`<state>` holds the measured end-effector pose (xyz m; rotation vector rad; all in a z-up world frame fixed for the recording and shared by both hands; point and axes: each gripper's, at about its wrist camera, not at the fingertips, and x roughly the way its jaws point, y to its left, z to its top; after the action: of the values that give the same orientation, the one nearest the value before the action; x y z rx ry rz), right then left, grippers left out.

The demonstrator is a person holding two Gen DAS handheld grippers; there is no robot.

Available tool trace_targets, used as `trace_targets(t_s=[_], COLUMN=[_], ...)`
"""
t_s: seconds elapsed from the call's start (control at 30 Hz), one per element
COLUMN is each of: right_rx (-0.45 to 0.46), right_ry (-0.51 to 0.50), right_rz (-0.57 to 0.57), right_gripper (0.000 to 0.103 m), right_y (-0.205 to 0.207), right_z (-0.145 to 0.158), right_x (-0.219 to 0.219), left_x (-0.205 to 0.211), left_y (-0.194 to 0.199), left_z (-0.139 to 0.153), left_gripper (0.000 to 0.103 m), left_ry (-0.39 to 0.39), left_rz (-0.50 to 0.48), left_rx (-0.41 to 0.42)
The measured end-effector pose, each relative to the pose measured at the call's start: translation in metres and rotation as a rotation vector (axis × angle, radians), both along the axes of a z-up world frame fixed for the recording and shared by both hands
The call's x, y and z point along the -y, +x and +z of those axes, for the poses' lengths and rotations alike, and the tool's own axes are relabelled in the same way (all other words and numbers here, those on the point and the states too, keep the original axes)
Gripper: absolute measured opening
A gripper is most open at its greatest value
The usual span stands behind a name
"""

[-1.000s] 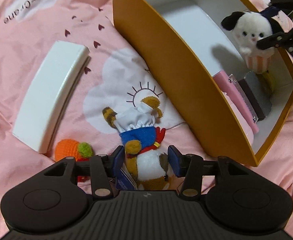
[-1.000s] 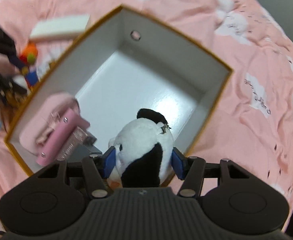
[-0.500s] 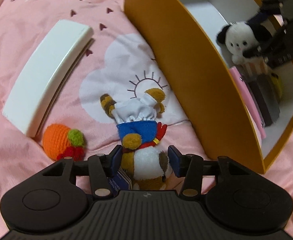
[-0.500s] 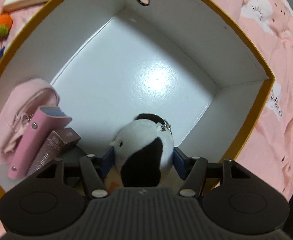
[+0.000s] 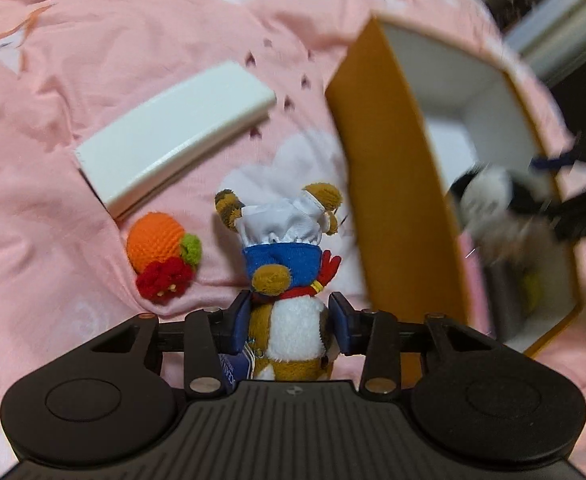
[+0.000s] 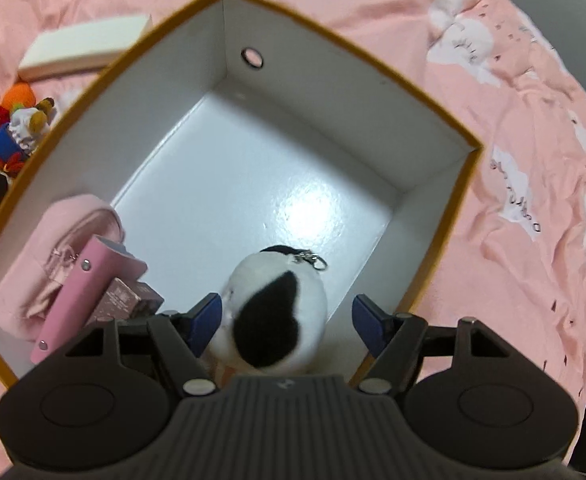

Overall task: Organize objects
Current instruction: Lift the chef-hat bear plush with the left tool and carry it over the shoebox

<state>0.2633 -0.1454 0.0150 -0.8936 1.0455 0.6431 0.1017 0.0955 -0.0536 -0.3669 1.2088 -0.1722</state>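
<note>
Surface: pink bedsheet, creased, printed with white clouds.
Box: orange outside, white inside, on the sheet.
Left hand-held gripper: just narrowed onto chef plush.
Right hand-held gripper: just widened, parted around panda plush inside the box.

The left wrist view looks steeply down along its jaws, close over the pink bedsheet just outside the orange box. The right wrist view looks steeply down into that box from close above. Both views share the box, the white case and the chef plush.
</note>
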Motion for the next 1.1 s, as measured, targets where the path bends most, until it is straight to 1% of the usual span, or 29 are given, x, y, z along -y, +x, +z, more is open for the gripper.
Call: trace_targets(t_s=[0.07, 0.13, 0.17, 0.2, 0.27, 0.33, 0.4, 0.5, 0.57, 0.67, 0.77, 0.8, 0.87, 0.9, 0.93, 1.0, 1.1], right_rx=[0.030, 0.052, 0.053, 0.048, 0.045, 0.052, 0.057, 0.051, 0.037, 0.024, 0.016, 0.020, 0.036, 0.048, 0.057, 0.062, 0.066], right_ry=[0.031, 0.062, 0.083, 0.106, 0.137, 0.160, 0.175, 0.200, 0.206, 0.217, 0.241, 0.248, 0.240, 0.215, 0.191, 0.181, 0.192], right_rz=[0.008, 0.005, 0.007, 0.005, 0.006, 0.026, 0.048, 0.106, 0.132, 0.162, 0.191, 0.206, 0.223, 0.227, 0.224, 0.205, 0.135], right_gripper=[0.073, 0.072, 0.070, 0.067, 0.061, 0.051, 0.050, 0.050, 0.050, 0.052, 0.051, 0.048, 0.037, 0.029, 0.024, 0.020, 0.012], right_y=[-0.007, -0.012, -0.015, -0.017, -0.016, -0.019, -0.021, -0.026, -0.029, -0.031, -0.032, -0.032, -0.031, -0.029, -0.027, -0.022, -0.011], right_z=[0.006, 0.011, 0.013, 0.016, 0.021, 0.027, 0.031, 0.030, 0.025, 0.016, 0.010, 0.008, 0.002, -0.002, -0.006, -0.006, 0.002], right_x=[0.003, 0.006, 0.007, 0.010, 0.012, 0.015, 0.018, 0.018, 0.016, 0.011, 0.006, 0.004, 0.000, -0.001, -0.002, 0.001, 0.011], left_x=[-0.006, -0.009, -0.009, -0.007, 0.001, 0.015, 0.033, 0.063, 0.079, 0.097, 0.109, 0.112, 0.115, 0.116, 0.116, 0.119, 0.127], left_y=[-0.003, -0.008, -0.008, -0.008, -0.006, 0.001, 0.010, 0.028, 0.041, 0.064, 0.077, 0.080, 0.087, 0.087, 0.089, 0.093, 0.100], left_z=[0.017, 0.035, 0.044, 0.055, 0.077, 0.098, 0.114, 0.125, 0.124, 0.112, 0.100, 0.098, 0.091, 0.089, 0.087, 0.084, 0.078], left_gripper=[0.047, 0.046, 0.046, 0.046, 0.046, 0.046, 0.046, 0.047, 0.046, 0.046, 0.046, 0.047, 0.046, 0.046, 0.046, 0.046, 0.046], left_ry=[-0.031, -0.037, -0.039, -0.043, -0.051, -0.059, -0.085, -0.135, -0.137, -0.147, -0.125, -0.117, -0.117, -0.119, -0.123, -0.127, -0.135], left_rz=[0.045, 0.071, 0.077, 0.078, 0.067, 0.042, 0.015, -0.034, -0.048, -0.062, -0.066, -0.065, -0.051, -0.048, -0.044, -0.040, -0.028], left_rx=[0.040, 0.089, 0.111, 0.136, 0.195, 0.253, 0.293, 0.321, 0.319, 0.288, 0.265, 0.261, 0.251, 0.248, 0.246, 0.246, 0.235])
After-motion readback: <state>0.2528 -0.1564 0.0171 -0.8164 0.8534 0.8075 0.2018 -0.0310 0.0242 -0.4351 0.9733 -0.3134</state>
